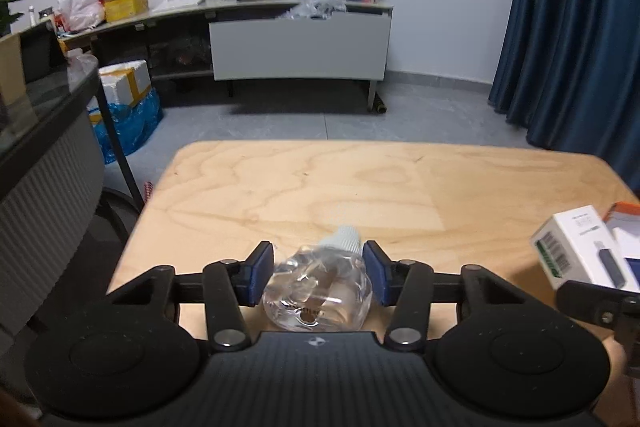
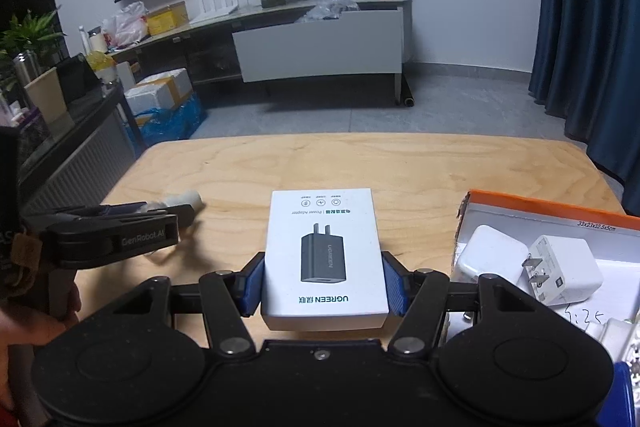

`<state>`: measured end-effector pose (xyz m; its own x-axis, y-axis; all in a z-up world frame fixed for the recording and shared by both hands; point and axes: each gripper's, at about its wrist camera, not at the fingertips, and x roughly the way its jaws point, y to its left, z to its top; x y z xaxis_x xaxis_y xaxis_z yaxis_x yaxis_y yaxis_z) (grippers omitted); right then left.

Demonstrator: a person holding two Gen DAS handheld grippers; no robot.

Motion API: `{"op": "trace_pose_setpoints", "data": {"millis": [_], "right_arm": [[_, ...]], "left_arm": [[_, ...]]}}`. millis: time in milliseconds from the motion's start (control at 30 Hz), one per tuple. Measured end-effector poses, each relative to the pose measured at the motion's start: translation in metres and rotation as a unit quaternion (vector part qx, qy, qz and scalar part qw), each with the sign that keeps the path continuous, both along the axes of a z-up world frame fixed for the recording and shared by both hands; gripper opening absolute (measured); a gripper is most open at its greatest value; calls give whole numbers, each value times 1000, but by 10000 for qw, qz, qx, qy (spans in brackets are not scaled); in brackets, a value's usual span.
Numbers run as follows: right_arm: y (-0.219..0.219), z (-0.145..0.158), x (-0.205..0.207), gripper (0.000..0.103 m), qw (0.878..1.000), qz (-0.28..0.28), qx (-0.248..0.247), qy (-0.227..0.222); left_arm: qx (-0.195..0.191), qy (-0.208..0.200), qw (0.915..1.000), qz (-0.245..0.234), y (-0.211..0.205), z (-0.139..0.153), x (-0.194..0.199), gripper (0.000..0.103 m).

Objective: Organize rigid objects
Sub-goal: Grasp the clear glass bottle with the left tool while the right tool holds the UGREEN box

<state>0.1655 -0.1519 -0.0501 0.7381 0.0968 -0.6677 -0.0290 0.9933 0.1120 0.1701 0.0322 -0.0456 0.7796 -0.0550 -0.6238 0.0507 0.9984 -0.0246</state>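
Observation:
A clear crumpled plastic bottle [image 1: 318,287] with a white ribbed cap [image 1: 346,237] lies on the wooden table [image 1: 320,187], cap pointing away. My left gripper [image 1: 318,255] is shut on it, its blue pads against both sides of the body. In the right wrist view the left gripper [image 2: 176,219] shows at the left, with the bottle's cap [image 2: 184,201] past its tips. My right gripper [image 2: 323,258] is shut on a white power adapter box [image 2: 324,251], held flat above the table. The same white box [image 1: 580,247] appears at the right edge of the left wrist view.
An open carton with an orange rim [image 2: 540,211] sits at the table's right, holding two white chargers [image 2: 492,259] [image 2: 564,267]. A hand [image 2: 24,327] holds the left gripper's handle. Beyond the table's far edge are floor, a low white cabinet [image 2: 320,51] and a blue curtain [image 2: 592,27].

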Motion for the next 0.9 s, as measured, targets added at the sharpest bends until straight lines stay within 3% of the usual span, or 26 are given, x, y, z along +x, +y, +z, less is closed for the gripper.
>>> {"op": "trace_pose_setpoints", "data": {"millis": [33, 100, 167, 200, 267, 300, 333, 400, 500, 700, 800, 867, 900], "right_arm": [[0, 3, -4, 70, 10000, 22, 2, -36], [3, 8, -11, 70, 10000, 65, -28, -70], [2, 10, -18, 70, 10000, 72, -8, -37], [2, 12, -23, 70, 10000, 84, -17, -45], [1, 16, -33, 70, 9999, 113, -32, -80], [1, 18, -38, 70, 9999, 112, -46, -89], [0, 18, -42, 70, 9999, 108, -46, -91], [-2, 19, -48, 70, 9999, 99, -37, -67], [-3, 19, -53, 70, 10000, 67, 53, -23], [1, 21, -58, 70, 9999, 122, 52, -58], [0, 22, -57, 70, 9999, 116, 38, -83], [-2, 22, -57, 70, 9999, 114, 48, -88], [-2, 21, -56, 70, 9999, 113, 54, -84]], "left_arm": [[-71, -22, 10000, -15, 0, 4, -5, 18], [-33, -25, 10000, -24, -2, 12, -12, 11], [-109, 149, 9998, -90, 0, 12, -17, 12], [-102, 173, 9998, -74, 2, 10, -22, 15], [-196, 145, 9997, -90, 9, 9, -34, 41], [-205, 98, 9997, -49, 12, 8, -42, 79], [-114, -9, 9999, 75, 14, 8, -50, 95], [-60, -165, 9998, 19, 14, 6, -64, 97], [120, -50, 9999, -112, 10, -1, -68, 100], [59, 52, 9999, 114, 1, -9, -48, 103], [233, 136, 9994, 216, -6, -17, -41, 103], [121, 162, 9995, 242, -6, -22, -39, 99], [151, 56, 9996, 234, -8, -22, -39, 92]]}}
